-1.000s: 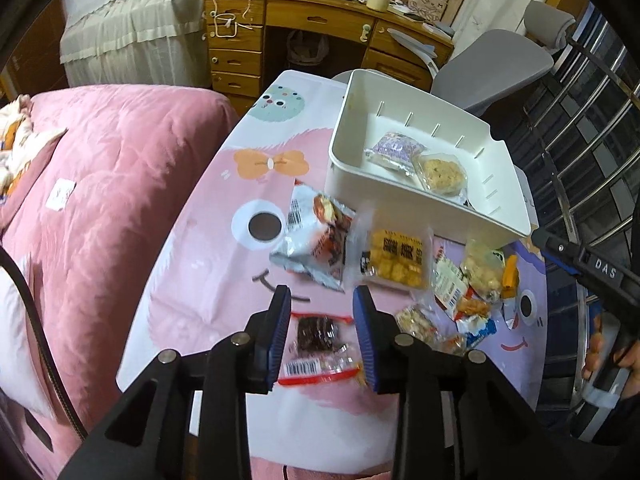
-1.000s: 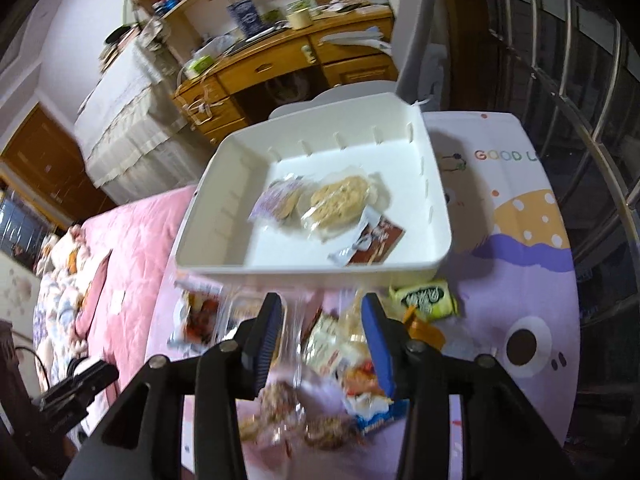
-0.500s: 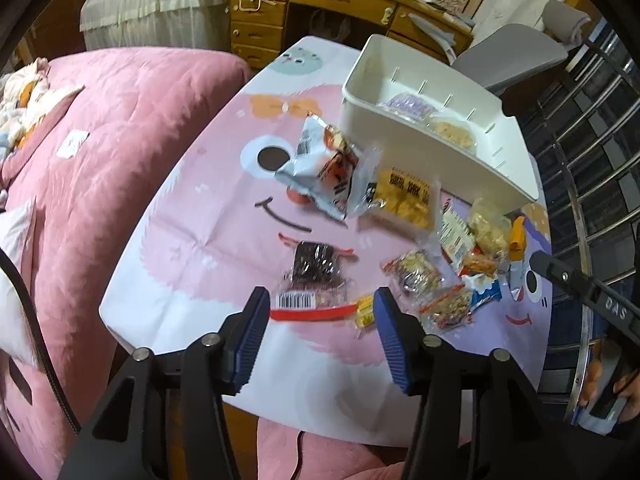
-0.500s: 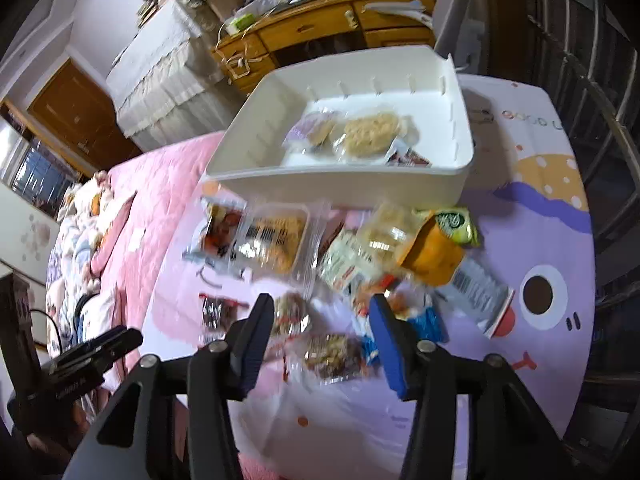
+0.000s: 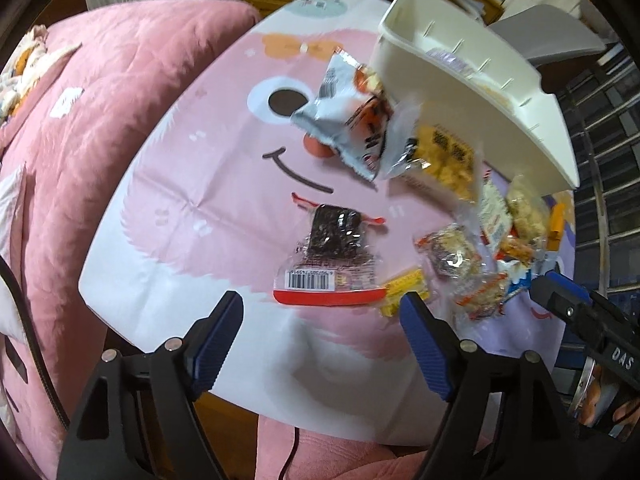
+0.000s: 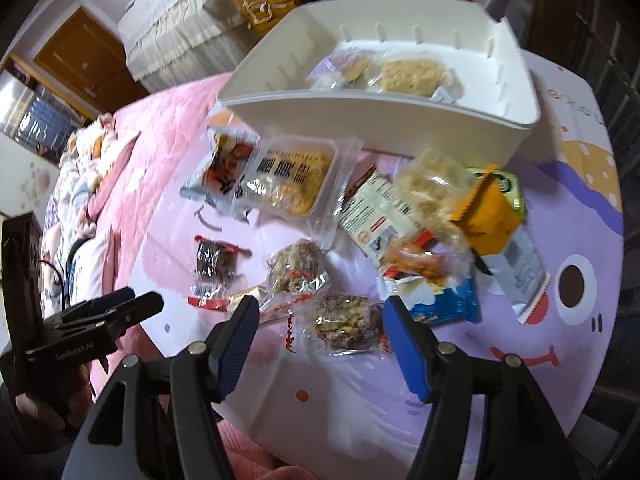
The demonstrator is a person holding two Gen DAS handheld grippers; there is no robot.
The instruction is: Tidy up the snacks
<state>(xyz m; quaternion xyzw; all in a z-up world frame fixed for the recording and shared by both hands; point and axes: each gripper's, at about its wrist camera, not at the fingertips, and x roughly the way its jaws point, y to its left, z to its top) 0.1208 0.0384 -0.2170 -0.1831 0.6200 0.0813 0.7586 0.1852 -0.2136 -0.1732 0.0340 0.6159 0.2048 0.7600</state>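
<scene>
Brown snack packet [image 5: 334,256] just beyond spread jaws

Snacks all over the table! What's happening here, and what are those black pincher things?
A person is tidying snacks into the white bin, holding a grabbing tool in each hand. Both are open and holding nothing right now. The left tool hovers near the dark brownie packet. The right tool hovers over a clear packet with a nutty cake. A few snacks already lie in the bin, but most are on the pink tablecloth.
</scene>
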